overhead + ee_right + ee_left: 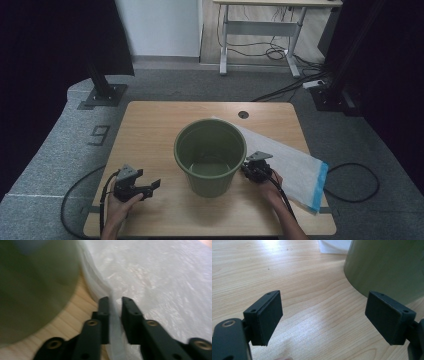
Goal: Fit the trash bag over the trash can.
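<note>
The bag (295,167), a flat white plastic one with a blue strip along its far right end, lies on the counter (150,135) just right of the bin (210,155). Its upper left corner runs behind the bin, and its blue end hangs over the counter's right edge. In the right gripper view the bag's near edge (113,322) rises as a thin fold between the two black jaws, which stand close together on either side of it; the picture is blurred, and whether the pads actually press the plastic I cannot tell.

The right gripper (256,169) sits low at the bin's right side, touching or nearly touching its wall, over the bag's left edge. The person's right hand (270,187) holds it from below, with a cable trailing back along the forearm.

The bin is a dark green round bucket, upright and open-topped, standing at the middle of the counter.

The left gripper (150,186) rests well left of the bin, near the counter's front edge, held by the left hand (120,202) and pointing toward the bin. Its jaws are spread wide with only bare wood between them; the left gripper view shows the bin's wall (387,267) just beyond the right pad.
</note>
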The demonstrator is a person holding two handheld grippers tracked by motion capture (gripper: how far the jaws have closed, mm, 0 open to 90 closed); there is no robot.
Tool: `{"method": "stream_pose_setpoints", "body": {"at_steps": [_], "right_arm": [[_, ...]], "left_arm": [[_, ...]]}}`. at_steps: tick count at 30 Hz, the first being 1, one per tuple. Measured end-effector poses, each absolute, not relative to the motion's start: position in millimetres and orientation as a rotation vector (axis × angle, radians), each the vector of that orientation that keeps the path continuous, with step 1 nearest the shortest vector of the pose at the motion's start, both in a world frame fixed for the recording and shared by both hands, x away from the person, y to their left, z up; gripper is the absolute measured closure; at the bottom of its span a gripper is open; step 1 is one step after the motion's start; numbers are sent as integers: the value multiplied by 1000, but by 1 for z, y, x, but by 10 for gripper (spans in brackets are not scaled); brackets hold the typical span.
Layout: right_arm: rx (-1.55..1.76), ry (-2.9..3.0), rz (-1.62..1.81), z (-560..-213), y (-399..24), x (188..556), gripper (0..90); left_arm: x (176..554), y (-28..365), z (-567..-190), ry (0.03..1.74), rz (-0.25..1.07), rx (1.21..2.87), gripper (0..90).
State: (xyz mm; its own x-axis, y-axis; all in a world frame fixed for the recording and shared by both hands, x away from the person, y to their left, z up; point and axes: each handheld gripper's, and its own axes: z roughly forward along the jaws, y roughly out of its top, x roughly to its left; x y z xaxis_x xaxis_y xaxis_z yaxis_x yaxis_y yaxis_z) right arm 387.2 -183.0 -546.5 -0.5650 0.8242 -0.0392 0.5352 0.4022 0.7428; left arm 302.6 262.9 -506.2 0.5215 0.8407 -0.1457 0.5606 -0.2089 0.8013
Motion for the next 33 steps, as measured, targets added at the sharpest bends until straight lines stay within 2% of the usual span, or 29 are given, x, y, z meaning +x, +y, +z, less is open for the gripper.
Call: {"method": "stream_pose_setpoints", "body": {"at_steps": [3,12,14,19,22,30,33], "right_arm": [[1239,2247,1003,-547,-196,384,876],[1328,2231,1063,-547,-232,352,872],[1311,2239,1061,-546,-233,350,805],[1207,2225,1070,-542,-222,353,518],[1165,2213,1112,-537,-212,360,444],[1115,2295,1102,-544,-184,383,413],[1114,2305,1046,-548,-180,384,462]], "left_arm": [[302,262,-501,1138,435,1879,150],[302,257,-496,1117,458,1886,152],[301,258,-496,1122,456,1880,152],[304,261,-501,1147,452,1879,154],[306,260,-503,1153,450,1889,155],[304,259,-503,1148,454,1900,155],[304,260,-504,1157,454,1893,156]]}}
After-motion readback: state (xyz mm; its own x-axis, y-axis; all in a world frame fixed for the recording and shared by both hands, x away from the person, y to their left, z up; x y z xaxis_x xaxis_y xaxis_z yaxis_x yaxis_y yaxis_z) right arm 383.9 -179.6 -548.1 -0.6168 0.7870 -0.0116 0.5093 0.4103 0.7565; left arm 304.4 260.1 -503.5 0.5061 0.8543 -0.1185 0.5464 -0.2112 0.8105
